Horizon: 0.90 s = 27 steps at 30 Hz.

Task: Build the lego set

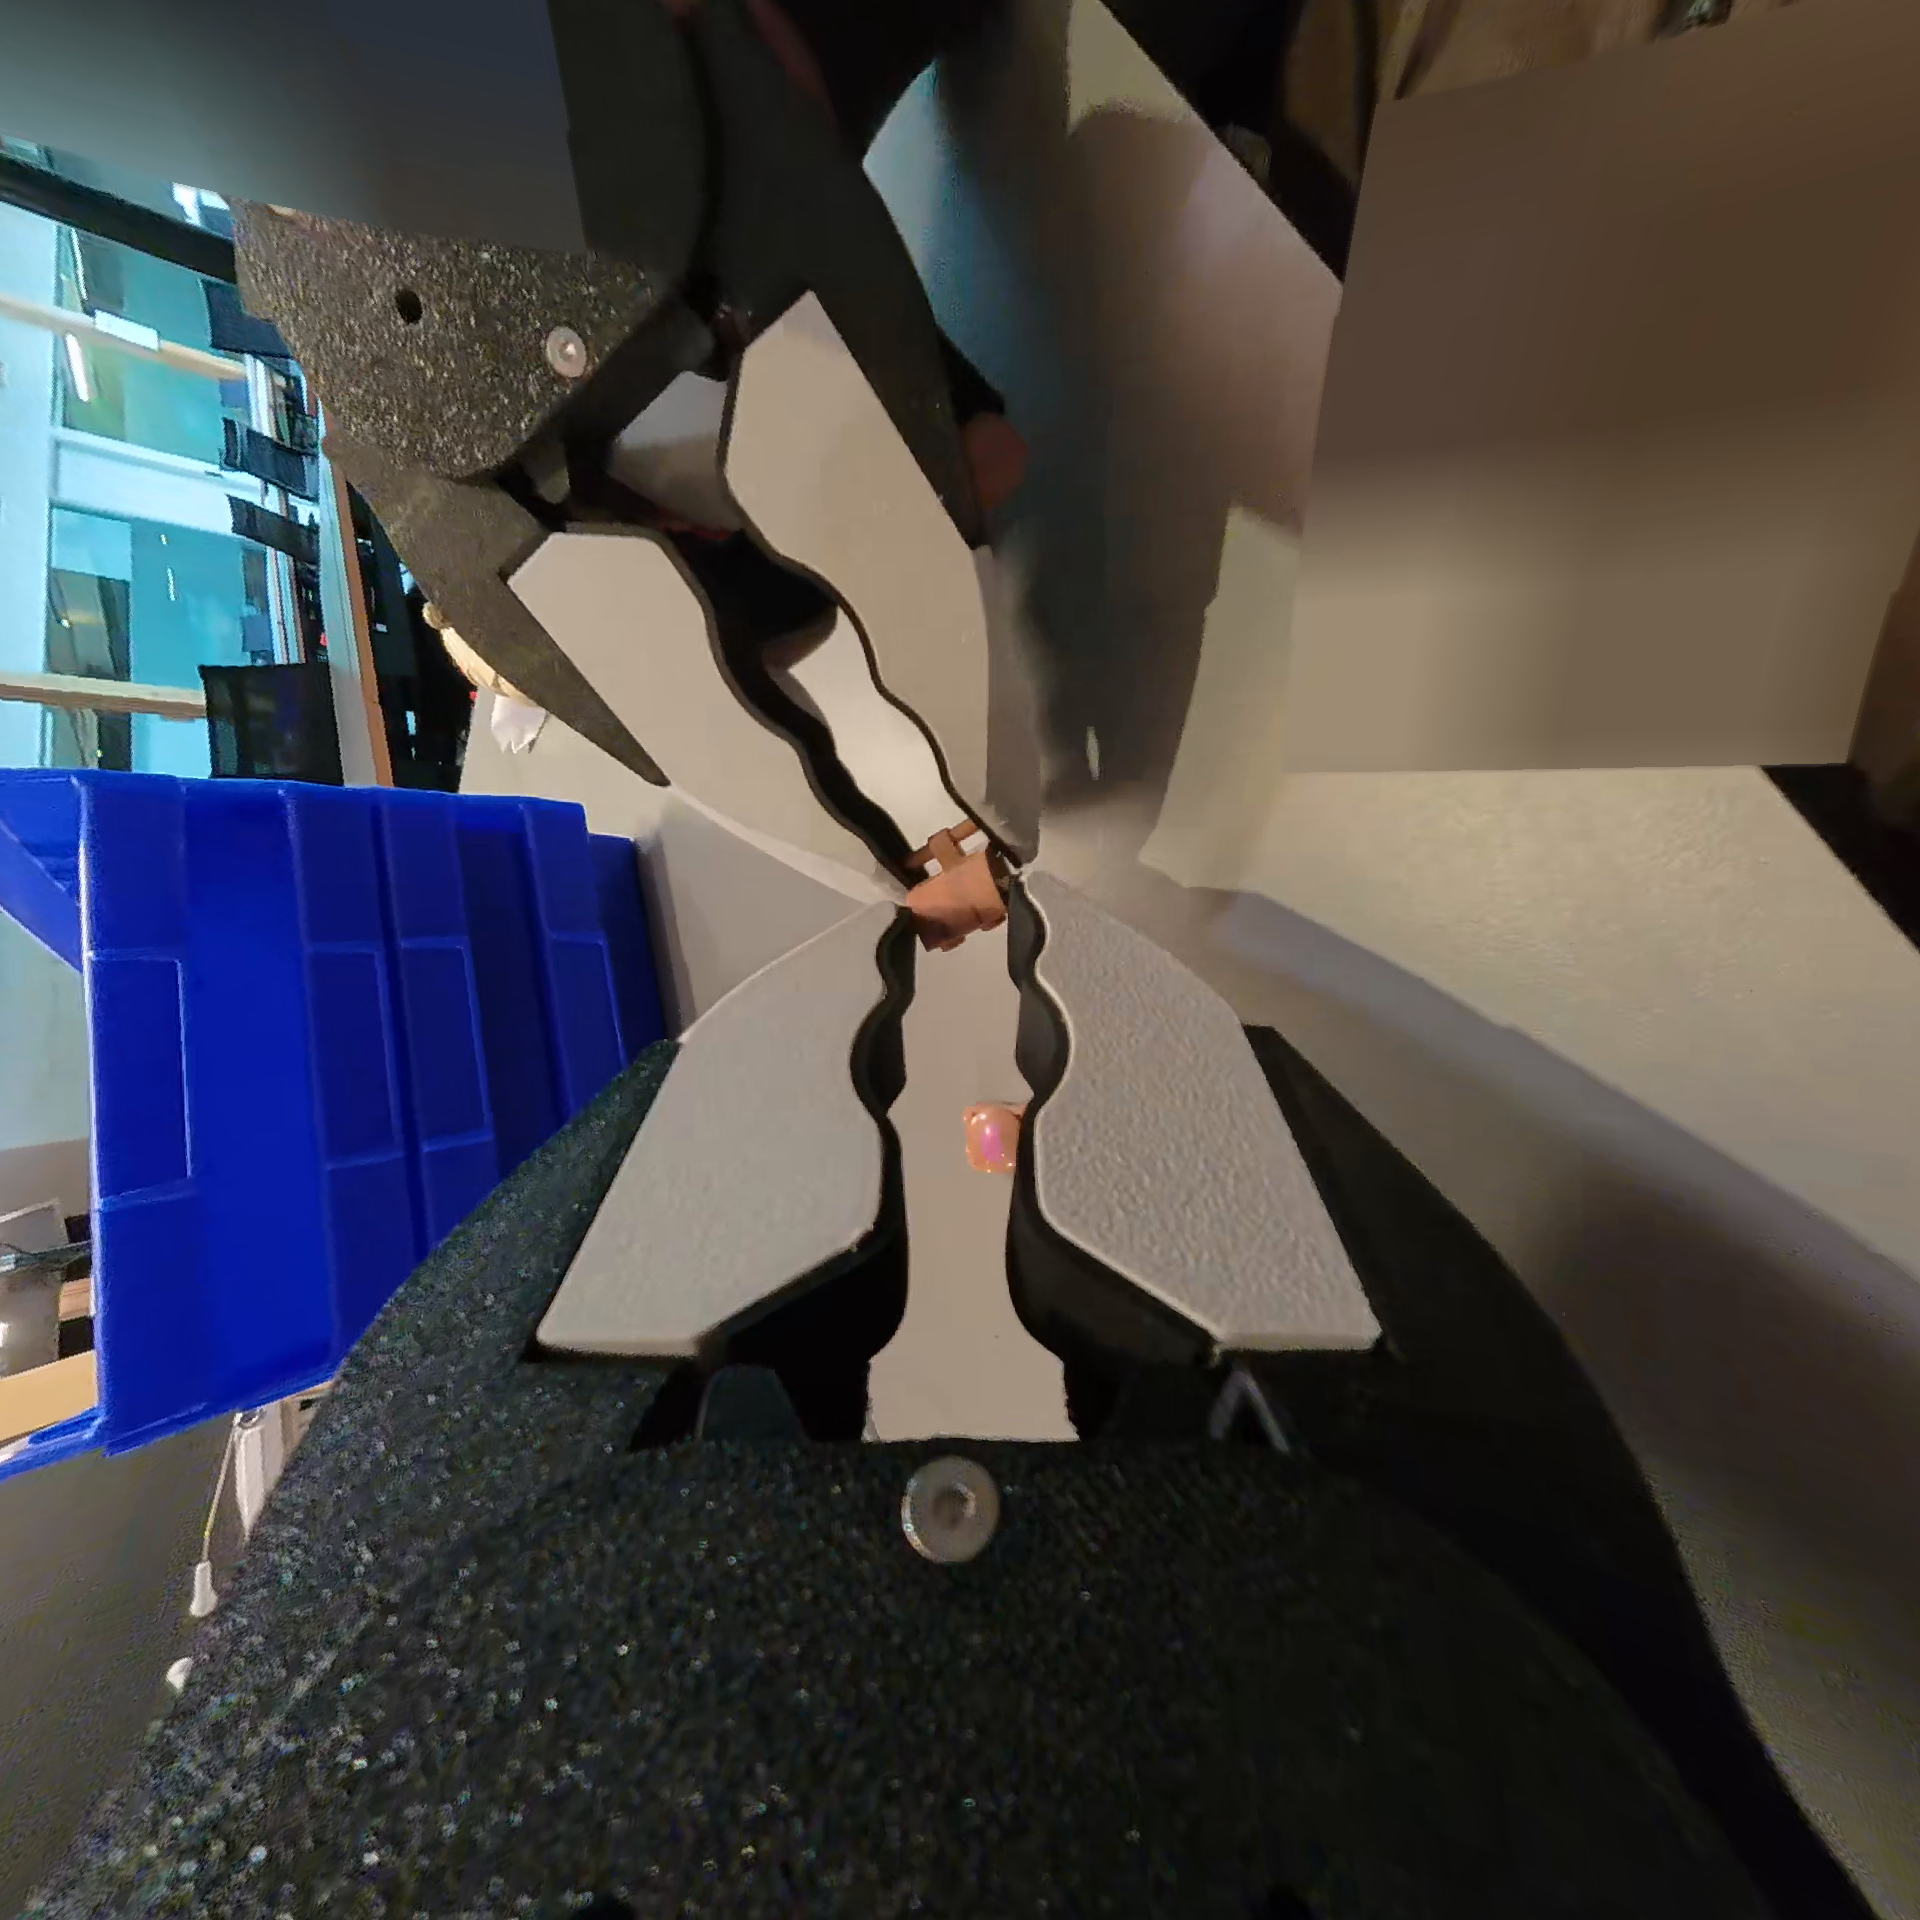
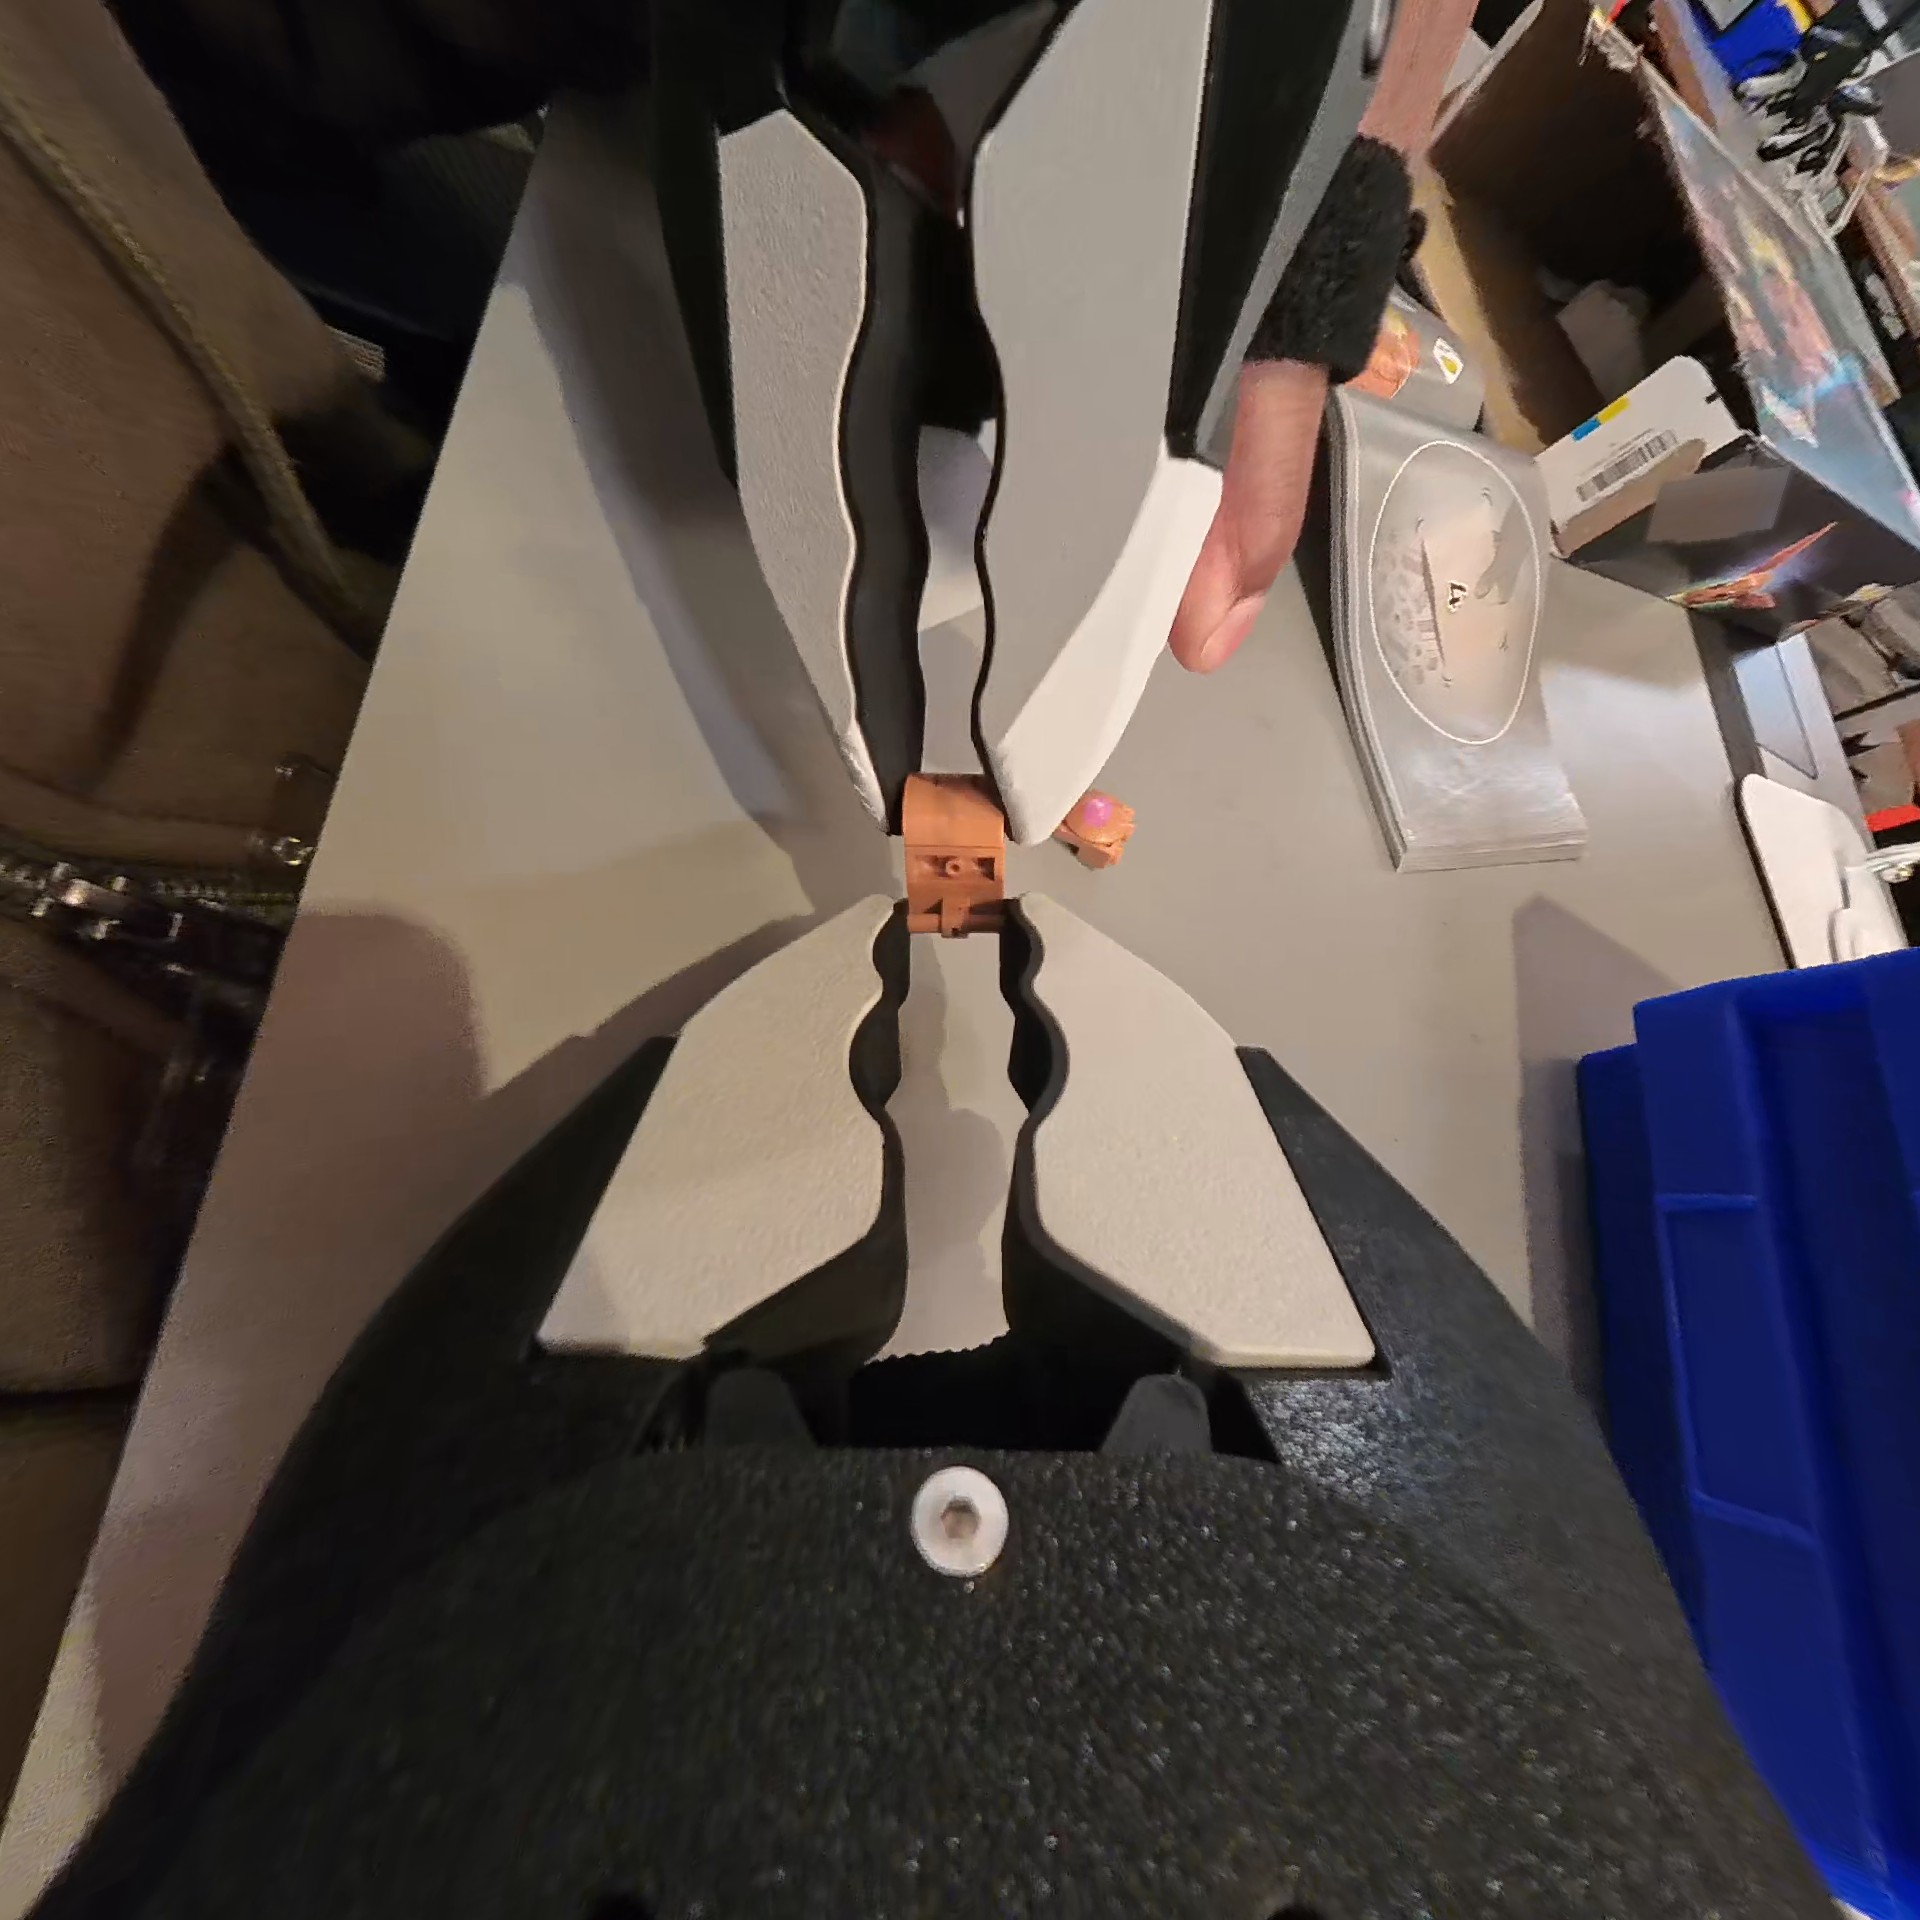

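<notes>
Both grippers meet tip to tip above the grey table (image 2: 499, 727). My left gripper (image 1: 958, 902) is shut on a rounded brown lego piece (image 1: 954, 920). It also shows in the right wrist view (image 2: 943, 812), between the left gripper's tips (image 2: 948, 823). My right gripper (image 2: 956, 912) is shut on a smaller detailed brown piece (image 2: 951, 883). In the left wrist view this piece (image 1: 948, 842) sits in the right gripper (image 1: 966, 850). The two brown pieces touch. A small brown piece with a pink stud (image 2: 1096, 826) lies on the table just beyond; it also shows in the left wrist view (image 1: 987, 1138).
A blue plastic bin (image 2: 1766, 1299) stands at the right, and shows at the left in the left wrist view (image 1: 312, 1039). A grey instruction booklet (image 2: 1455, 623) lies behind it, with cardboard boxes (image 2: 1662, 260) at the back. A person's finger (image 2: 1236, 540) rests by the left gripper. Both grippers' tips are close together, under 4 cm apart.
</notes>
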### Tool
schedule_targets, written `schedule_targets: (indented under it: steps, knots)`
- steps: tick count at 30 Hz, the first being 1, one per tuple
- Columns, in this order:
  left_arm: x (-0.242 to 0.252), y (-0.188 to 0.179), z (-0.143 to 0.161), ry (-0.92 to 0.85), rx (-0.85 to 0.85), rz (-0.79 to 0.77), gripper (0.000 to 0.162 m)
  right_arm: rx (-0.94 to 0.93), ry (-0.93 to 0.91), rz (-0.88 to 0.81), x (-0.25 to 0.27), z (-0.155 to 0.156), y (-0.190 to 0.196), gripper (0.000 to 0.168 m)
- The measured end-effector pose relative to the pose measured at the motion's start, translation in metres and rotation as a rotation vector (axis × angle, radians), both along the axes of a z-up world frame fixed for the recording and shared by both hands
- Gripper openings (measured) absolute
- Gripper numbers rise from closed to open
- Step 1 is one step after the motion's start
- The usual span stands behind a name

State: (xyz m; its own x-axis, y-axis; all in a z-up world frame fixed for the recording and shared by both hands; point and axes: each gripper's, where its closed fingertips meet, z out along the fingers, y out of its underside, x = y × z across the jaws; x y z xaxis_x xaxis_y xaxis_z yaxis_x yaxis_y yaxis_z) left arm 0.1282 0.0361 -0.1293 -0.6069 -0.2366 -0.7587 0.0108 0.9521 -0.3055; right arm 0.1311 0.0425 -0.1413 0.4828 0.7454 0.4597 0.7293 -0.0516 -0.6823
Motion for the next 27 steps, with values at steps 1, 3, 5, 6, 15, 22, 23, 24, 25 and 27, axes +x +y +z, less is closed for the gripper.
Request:
schedule_targets:
  steps: [1, 3, 5, 6, 15, 22, 23, 24, 25, 27]
  knots:
    - [0.001, 0.001, 0.000, 0.003, -0.011, 0.010, 0.017, -0.003, 0.005, -0.009, 0.001, 0.000, 0.001, 0.017]
    - [0.004, 0.004, 0.000, 0.012, -0.083, 0.066, 0.018, -0.002, 0.014, -0.047, 0.005, 0.001, 0.004, 0.017]
    - [0.009, 0.010, 0.002, -0.002, -0.171, 0.132, 0.018, 0.002, 0.037, -0.090, 0.009, 0.004, 0.008, 0.017]
    - [0.010, 0.011, 0.004, -0.006, -0.211, 0.157, 0.019, 0.007, 0.040, -0.105, 0.011, 0.005, 0.010, 0.017]
    - [0.017, 0.015, 0.004, -0.021, -0.198, 0.232, 0.019, 0.053, 0.000, -0.144, 0.013, 0.009, 0.013, 0.017]
    - [0.008, 0.007, -0.004, -0.029, -0.005, 0.070, 0.018, 0.097, -0.150, -0.053, 0.005, 0.000, 0.007, 0.017]
    - [0.006, 0.004, -0.005, -0.032, 0.016, 0.024, 0.018, 0.097, -0.153, -0.024, 0.002, -0.001, 0.005, 0.017]
    - [0.003, 0.001, -0.005, -0.041, 0.035, -0.021, 0.018, 0.098, -0.146, -0.001, -0.001, -0.001, 0.003, 0.017]
    - [0.002, 0.000, -0.004, -0.051, 0.046, -0.048, 0.018, 0.103, -0.136, 0.007, -0.002, 0.000, 0.003, 0.017]
    - [0.003, 0.003, 0.000, -0.070, 0.036, -0.038, 0.018, 0.136, -0.130, -0.017, 0.000, 0.004, 0.007, 0.017]
